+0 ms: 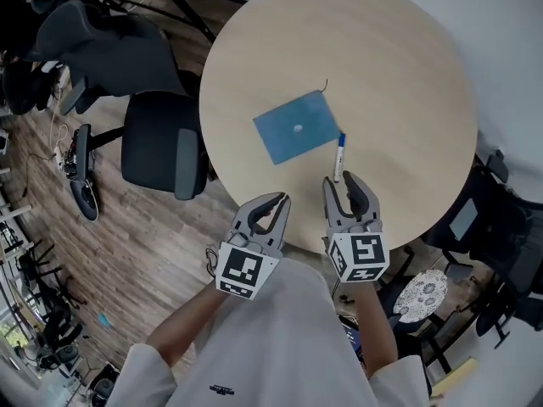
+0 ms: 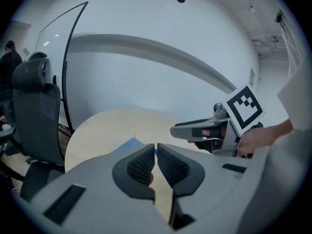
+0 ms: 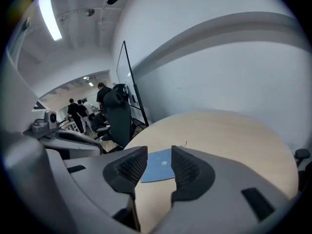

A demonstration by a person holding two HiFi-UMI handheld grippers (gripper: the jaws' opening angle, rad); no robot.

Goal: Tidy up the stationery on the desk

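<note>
Your round, pale-wood bench point(image 1: 399, 75) stands on a brown plank floor point(image 1: 144, 244). To your left, a dark office chair point(image 1: 161, 155) sits close to its edge, with a second dark chair point(image 1: 93, 41) farther off. Beyond the bench is a plain white wall point(image 3: 219, 72). A strip light point(image 3: 50, 14) glows overhead, and people point(image 3: 78, 112) stand far back.

Soft, even indoor light; strong fisheye on the gripper views.
The head view is bright and sharp, with only faint shadows on the pale table point(image 1: 399, 75). Both gripper views bend heavily and fall to black at the corners. A ceiling light strip point(image 3: 48, 14) glows at upper left, and the nearest foreground looks slightly soft.
</note>
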